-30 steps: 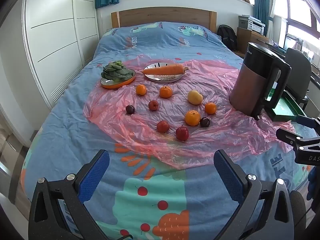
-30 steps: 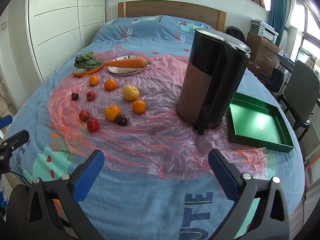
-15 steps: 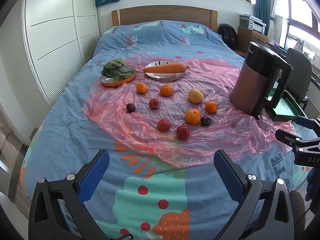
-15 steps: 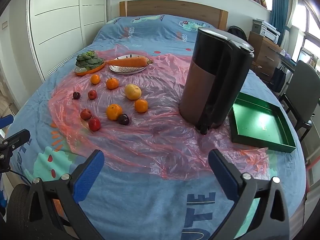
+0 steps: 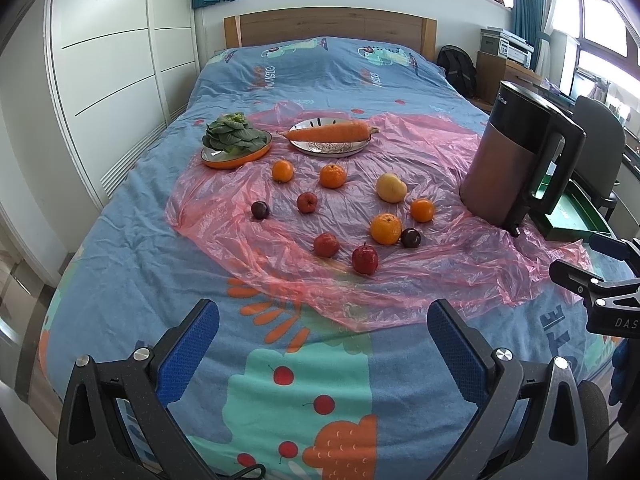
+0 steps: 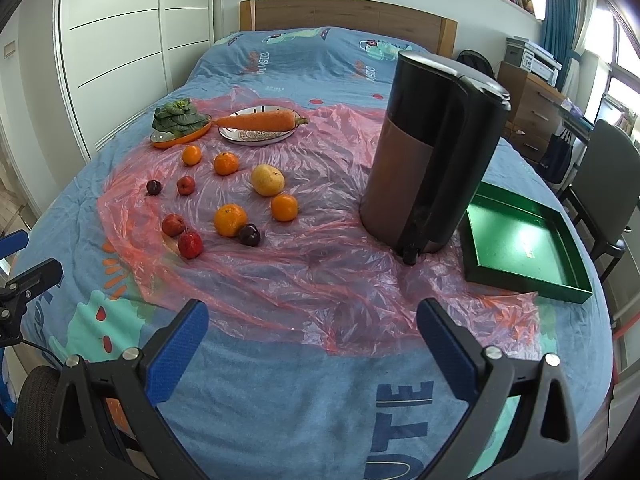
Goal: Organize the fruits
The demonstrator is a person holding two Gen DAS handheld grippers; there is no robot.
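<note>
both views crept nearer; left gripper (image 5: 323,322) and right gripper (image 6: 312,322) gape; kettle (image 5: 516,160) reads "midea".

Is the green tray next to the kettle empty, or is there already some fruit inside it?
Empty. In the right wrist view the green tray shows only its bare green floor.

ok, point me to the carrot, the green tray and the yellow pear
carrot (image 5: 328,131), left wrist view, middle of its body on the silver plate
green tray (image 6: 520,240), right wrist view, bare inner floor
yellow pear (image 6: 267,179), right wrist view, centre of its skin
</note>
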